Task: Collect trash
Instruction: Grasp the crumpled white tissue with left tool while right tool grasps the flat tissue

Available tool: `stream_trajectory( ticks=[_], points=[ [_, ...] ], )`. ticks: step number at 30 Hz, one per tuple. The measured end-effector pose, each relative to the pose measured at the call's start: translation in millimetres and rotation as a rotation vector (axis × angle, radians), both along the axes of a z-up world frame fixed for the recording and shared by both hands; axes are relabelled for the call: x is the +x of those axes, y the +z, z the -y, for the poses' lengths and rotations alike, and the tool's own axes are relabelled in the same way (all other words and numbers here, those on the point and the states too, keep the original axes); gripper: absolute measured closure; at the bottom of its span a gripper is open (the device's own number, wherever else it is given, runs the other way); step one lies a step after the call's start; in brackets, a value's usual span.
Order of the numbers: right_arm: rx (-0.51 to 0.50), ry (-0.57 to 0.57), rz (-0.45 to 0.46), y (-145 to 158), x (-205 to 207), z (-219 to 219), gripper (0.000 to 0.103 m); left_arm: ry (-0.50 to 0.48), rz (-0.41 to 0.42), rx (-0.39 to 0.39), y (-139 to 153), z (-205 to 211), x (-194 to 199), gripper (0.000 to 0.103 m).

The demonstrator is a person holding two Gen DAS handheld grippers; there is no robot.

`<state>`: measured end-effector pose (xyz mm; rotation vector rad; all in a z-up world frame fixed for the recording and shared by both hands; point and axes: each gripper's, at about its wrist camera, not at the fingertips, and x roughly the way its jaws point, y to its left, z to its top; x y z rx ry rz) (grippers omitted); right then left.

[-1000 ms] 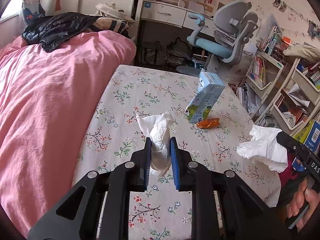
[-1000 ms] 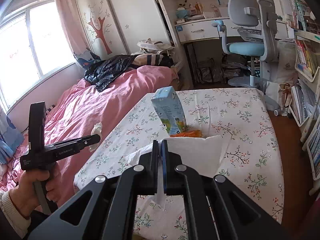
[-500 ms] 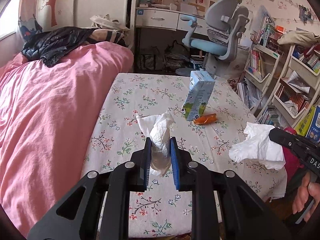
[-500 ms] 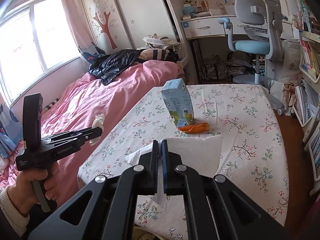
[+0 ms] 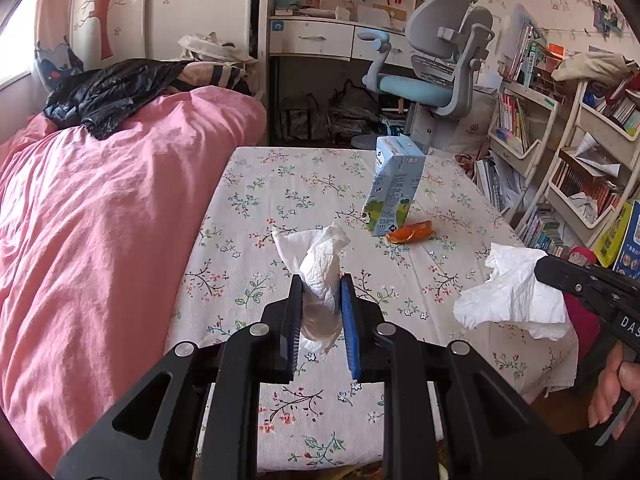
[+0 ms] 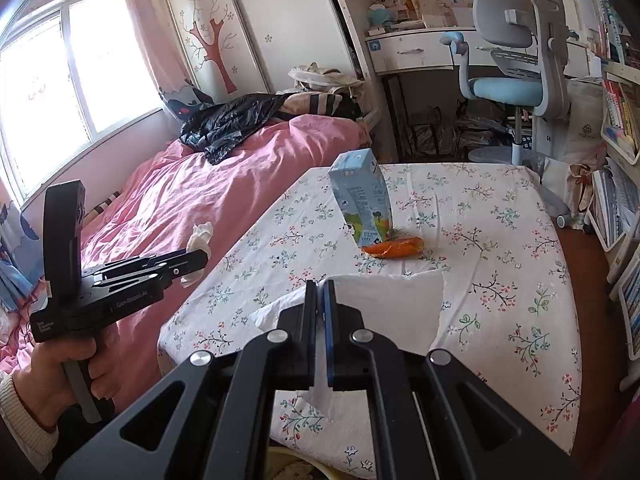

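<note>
My left hand-held gripper (image 5: 320,304) grasps a crumpled tissue (image 5: 318,268). My right hand-held gripper (image 6: 320,304) is clenched on a flat paper napkin (image 6: 384,300) above the bench (image 6: 500,240).

A child's bedroom: pink bed (image 5: 100,220), desk chair (image 5: 436,60), bookshelves (image 5: 560,152) (tree-painted wardrobe (image 6: 224,40) too).

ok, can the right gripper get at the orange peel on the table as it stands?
Probably not yet. The path to the orange peel looks free, with only the milk carton beside it, but the right gripper has its jaws shut on a flat tissue, so it cannot grasp.
</note>
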<state>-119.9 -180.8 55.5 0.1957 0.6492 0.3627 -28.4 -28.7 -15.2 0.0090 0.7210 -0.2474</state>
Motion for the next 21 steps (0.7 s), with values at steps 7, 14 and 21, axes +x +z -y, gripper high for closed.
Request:
stream_trajectory(
  ticks=[7,14,21],
  points=[
    [-0.003,0.011,-0.007,-1,0,-3,0.099,0.004,-0.005,-0.001,-1,-1,-2,0.085],
    [0.025,0.084,-0.042,-6,-13,-16,0.098,0.009,-0.021,0.000,-5,-4,-12,0.085],
    [0.040,0.282,-0.172,-32,-62,-61,0.098,0.027,-0.027,-0.011,-2,-12,-34,0.085]
  ],
)
